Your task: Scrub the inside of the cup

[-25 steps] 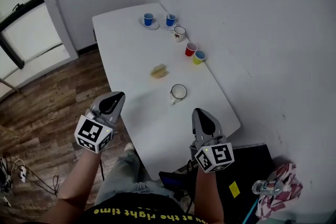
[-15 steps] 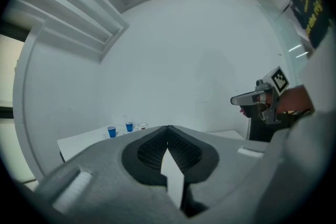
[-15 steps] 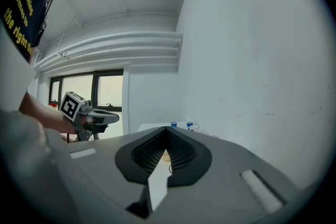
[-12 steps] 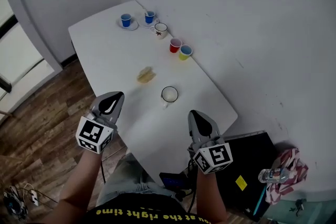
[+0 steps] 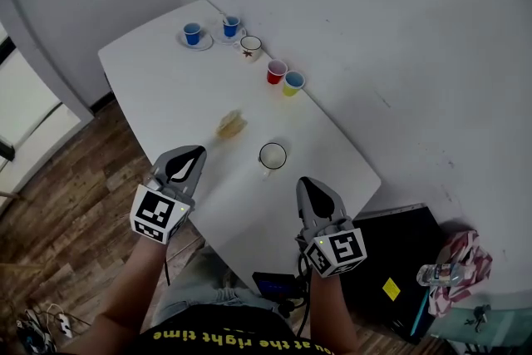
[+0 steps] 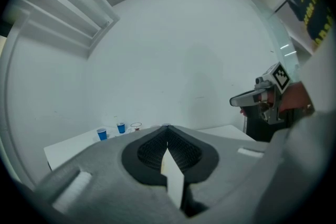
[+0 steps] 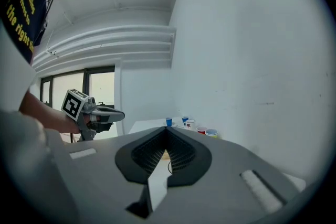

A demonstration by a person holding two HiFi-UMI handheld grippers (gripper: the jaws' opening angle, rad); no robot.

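White tabletop [image 5: 158,87] fills mid-frame; the white, dark-rimmed mug [image 5: 272,155] is judged light, rigid and slick, best taken by its handle. Both left gripper [image 5: 188,157] and right gripper [image 5: 309,187] are closed, empty.

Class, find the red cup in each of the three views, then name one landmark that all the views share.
Head view: red cup in the upper middle, near the wall, beside the yellow cup.
Left gripper view: not in it.
Right gripper view: red cup just right of centre, low in the picture.
Shared landmark: the blue cups at the far end of the table, seen in all three views.
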